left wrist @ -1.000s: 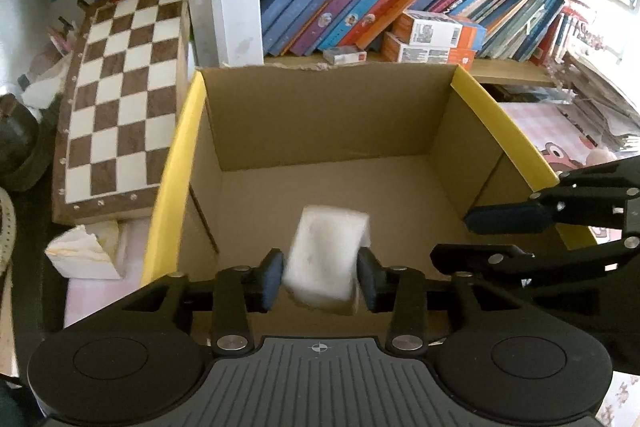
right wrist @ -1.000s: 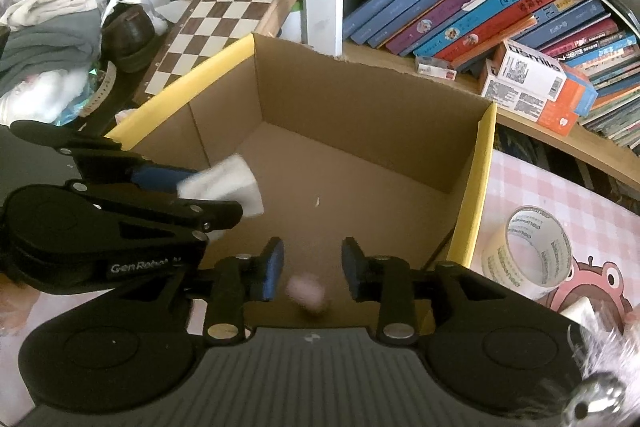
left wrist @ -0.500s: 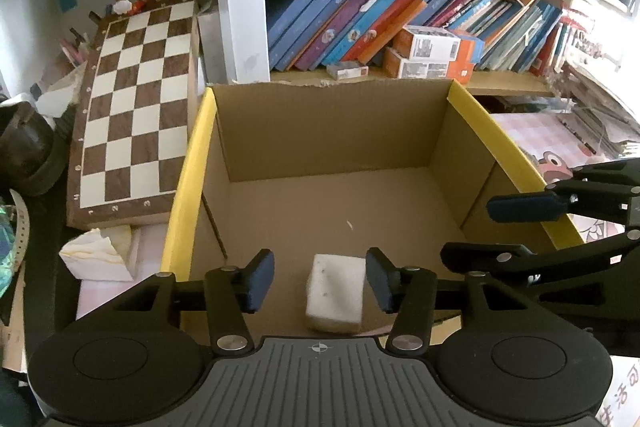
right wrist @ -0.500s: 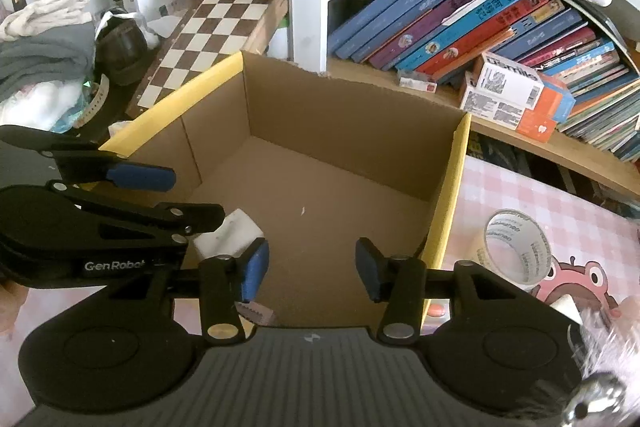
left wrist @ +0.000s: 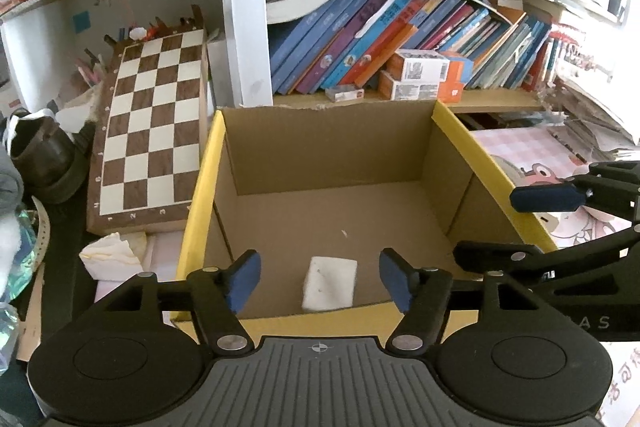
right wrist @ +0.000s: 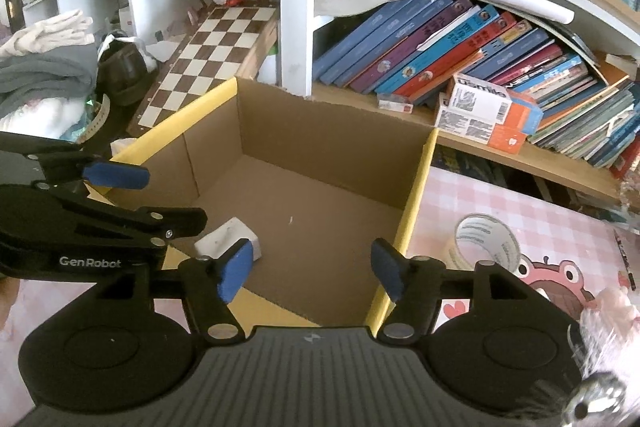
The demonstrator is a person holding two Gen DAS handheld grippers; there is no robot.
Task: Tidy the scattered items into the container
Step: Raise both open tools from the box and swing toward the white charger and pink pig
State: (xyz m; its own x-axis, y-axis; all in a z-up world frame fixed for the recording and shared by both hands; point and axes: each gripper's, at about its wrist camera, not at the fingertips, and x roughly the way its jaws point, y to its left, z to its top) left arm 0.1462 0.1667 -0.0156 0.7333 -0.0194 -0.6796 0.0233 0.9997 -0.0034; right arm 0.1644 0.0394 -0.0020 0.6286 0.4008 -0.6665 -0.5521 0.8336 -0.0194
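Observation:
An open cardboard box with yellow rims stands in front of a bookshelf. A white foam block lies on the box floor near its front wall. My left gripper is open and empty, above the box's front edge, with the block lying below between its blue pads. My right gripper is open and empty, over the box's front right corner. Each gripper shows from the side in the other's view: the right one and the left one.
A chessboard leans left of the box. A crumpled tissue lies at the box's left. A tape roll sits on the pink checked cloth right of the box. Books and small cartons fill the shelf behind.
The white block left my left gripper and dropped to the box floor. A small pink item fell from my right gripper into the box. Both grippers opened wide and drew back upward.

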